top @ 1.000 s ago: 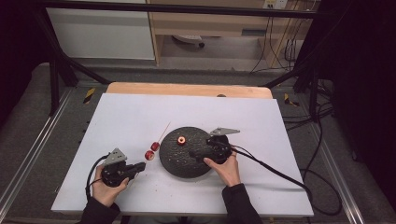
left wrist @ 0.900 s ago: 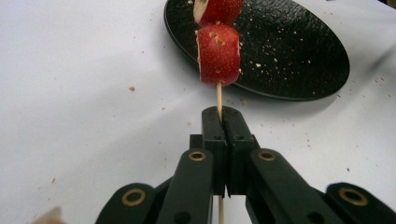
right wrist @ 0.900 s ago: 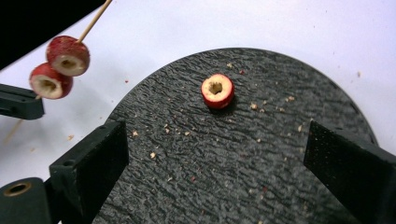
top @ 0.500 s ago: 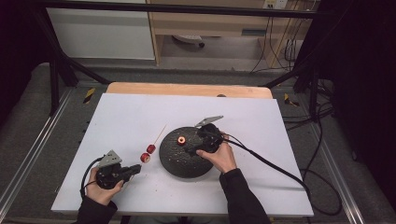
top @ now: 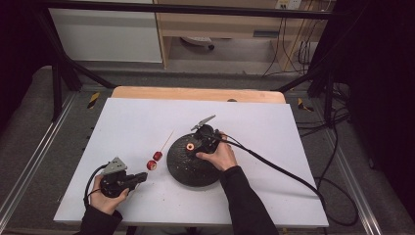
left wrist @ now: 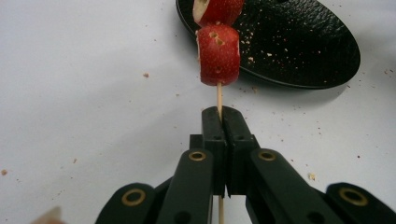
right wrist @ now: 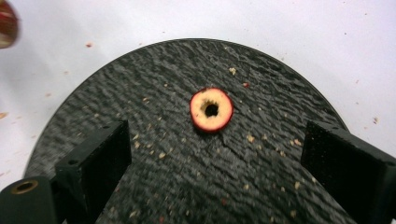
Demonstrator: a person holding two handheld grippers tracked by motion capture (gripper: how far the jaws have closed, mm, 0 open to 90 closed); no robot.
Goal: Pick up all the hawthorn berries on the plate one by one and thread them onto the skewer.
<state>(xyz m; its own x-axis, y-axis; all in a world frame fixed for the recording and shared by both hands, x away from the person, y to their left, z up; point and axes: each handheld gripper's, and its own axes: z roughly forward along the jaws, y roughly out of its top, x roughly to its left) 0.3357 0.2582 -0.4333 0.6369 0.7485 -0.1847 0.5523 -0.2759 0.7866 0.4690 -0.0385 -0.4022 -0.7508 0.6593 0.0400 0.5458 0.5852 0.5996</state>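
A: What differs from half a second ago?

B: In the high view the right gripper (top: 201, 138) sits a touch farther over the plate's (top: 188, 166) far edge, and its grey top plate is tilted up much as before. The left gripper (top: 139, 177) stays near the table's (top: 274, 127) front left corner, hardly shifted.

A: A full second ago?

B: Then the right hand (top: 218, 155) was lower on the plate, nearer the person. It has since gone forward and a little left.

A: How do the jaws stand?

B: The left gripper's are pressed together on the skewer (left wrist: 218, 97); the stick runs between them and out ahead. The right gripper's stand wide apart, holding nothing, one at each side of its own view above the plate.

A: Where is the fruit?

B: Two red pieces (left wrist: 218, 53) are threaded on the skewer, just beside the plate's left edge. One ring slice (right wrist: 211, 109), red-skinned and pale with a hole through its middle, lies flat on the plate between the open jaws. Crumbs dot the plate and the table.

A: Any writing or brand?

B: None that I can read.
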